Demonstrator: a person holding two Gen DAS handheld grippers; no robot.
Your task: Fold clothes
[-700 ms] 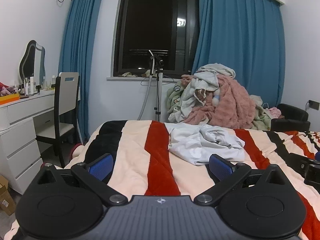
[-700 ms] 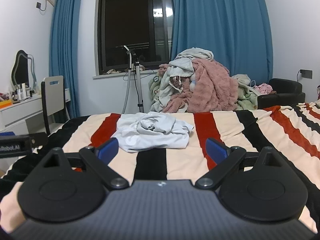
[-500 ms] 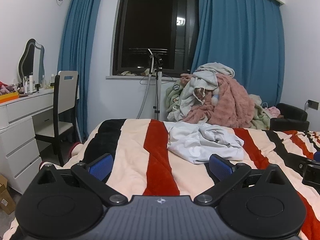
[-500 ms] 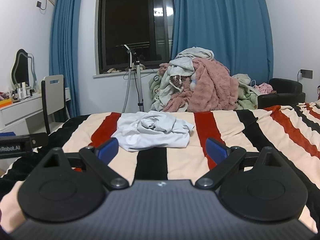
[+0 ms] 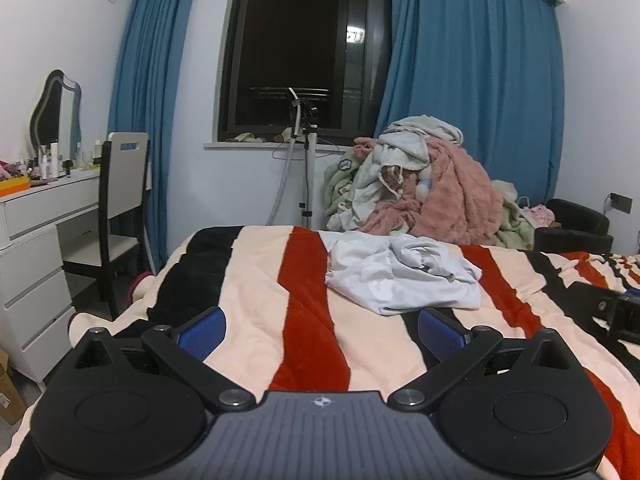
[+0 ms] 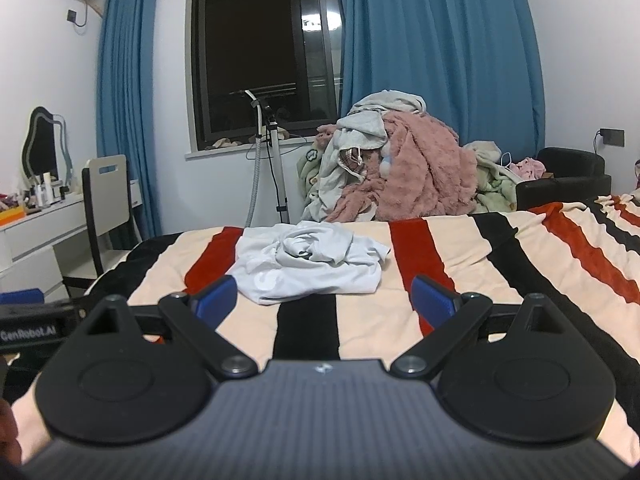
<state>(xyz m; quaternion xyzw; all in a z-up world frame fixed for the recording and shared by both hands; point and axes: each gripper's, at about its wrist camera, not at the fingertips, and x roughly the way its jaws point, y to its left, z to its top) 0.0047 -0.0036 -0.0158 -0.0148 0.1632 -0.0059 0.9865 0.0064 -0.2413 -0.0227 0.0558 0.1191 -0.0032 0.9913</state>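
A crumpled white garment (image 5: 404, 276) lies on the striped bed blanket (image 5: 304, 312), ahead and slightly right of my left gripper (image 5: 322, 330). In the right wrist view the garment (image 6: 308, 262) lies ahead and slightly left of my right gripper (image 6: 324, 300). Both grippers are open and empty, hovering low over the blanket short of the garment. The right gripper's body (image 5: 616, 310) shows at the right edge of the left view; the left gripper's body (image 6: 28, 320) shows at the left edge of the right view.
A tall heap of clothes and a pink fleece (image 5: 424, 192) stands beyond the bed's far edge. A white dresser (image 5: 36, 256) and chair (image 5: 120, 200) stand left. A steamer stand (image 5: 306, 160) is under the window. A black armchair (image 5: 576, 228) is at far right.
Both grippers have shifted slightly, with the garment sitting a little higher in both views. Jaws stay open; the garment has not moved.
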